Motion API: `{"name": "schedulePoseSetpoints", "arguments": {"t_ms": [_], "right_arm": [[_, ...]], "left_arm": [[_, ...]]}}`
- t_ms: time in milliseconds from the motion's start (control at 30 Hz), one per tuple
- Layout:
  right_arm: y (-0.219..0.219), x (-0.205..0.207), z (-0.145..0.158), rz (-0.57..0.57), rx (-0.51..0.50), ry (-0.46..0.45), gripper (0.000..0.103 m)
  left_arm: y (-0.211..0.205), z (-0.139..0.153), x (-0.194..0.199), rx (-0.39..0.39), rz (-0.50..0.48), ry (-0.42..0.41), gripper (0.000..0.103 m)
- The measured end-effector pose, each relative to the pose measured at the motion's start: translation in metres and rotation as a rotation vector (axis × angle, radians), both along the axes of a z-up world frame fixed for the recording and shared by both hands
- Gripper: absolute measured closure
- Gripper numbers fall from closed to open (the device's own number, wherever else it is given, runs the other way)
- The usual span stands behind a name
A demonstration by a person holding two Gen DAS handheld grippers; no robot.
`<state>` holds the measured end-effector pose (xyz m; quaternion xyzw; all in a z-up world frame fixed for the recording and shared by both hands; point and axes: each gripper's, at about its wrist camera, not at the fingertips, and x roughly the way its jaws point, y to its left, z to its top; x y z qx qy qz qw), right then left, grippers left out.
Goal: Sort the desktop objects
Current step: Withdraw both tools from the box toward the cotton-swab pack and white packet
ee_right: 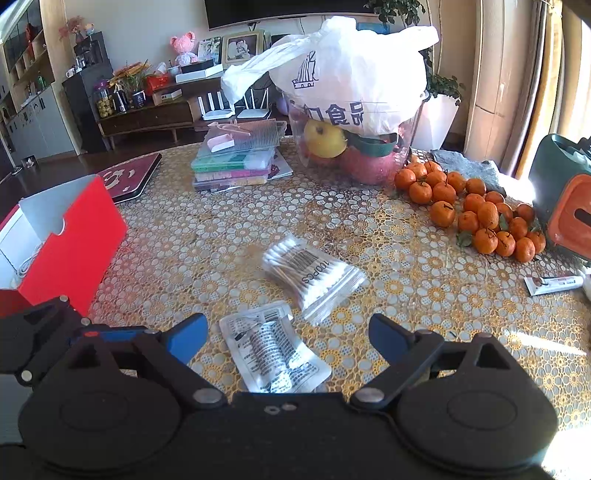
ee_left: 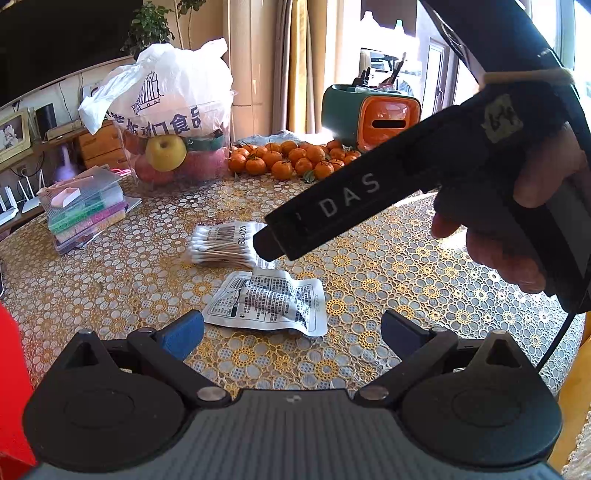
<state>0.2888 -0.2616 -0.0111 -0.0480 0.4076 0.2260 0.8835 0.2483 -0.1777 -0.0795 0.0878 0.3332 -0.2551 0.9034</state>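
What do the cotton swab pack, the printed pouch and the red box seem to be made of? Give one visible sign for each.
Cotton swab pack: clear glossy plastic film; the swabs show through.
Printed pouch: white film, probably plastic or foil laminate; it crinkles and shines.
Red box: likely matte cardboard; thin flat walls, notched edge.

Premises: a home living room. Evidence: wall-mounted television (ee_right: 280, 11), sideboard (ee_right: 147, 114) bearing framed photographs (ee_right: 242, 46) and ornaments, curtains (ee_left: 295, 62), potted plant (ee_left: 147, 26), fruit on a lace-covered tabletop (ee_right: 221, 229).
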Motion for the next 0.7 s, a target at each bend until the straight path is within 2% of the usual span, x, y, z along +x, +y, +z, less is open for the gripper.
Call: {"name": "schedulePoseSetpoints", "arguments": {"t_ms": [333, 700], "right_arm": [[0.014, 0.050, -0.027, 0.048, -0.044, 0.023, 0.009], [0.032, 0.080, -0.045, 0.116, -0.083, 0.023, 0.009]], "left_arm": [[-0.018, -0.029, 0.034, 0.059, -0.026, -0.008, 0.001], [-0.035, -0.051, 0.053, 0.101, -0.060, -0.013, 0.001]]}}
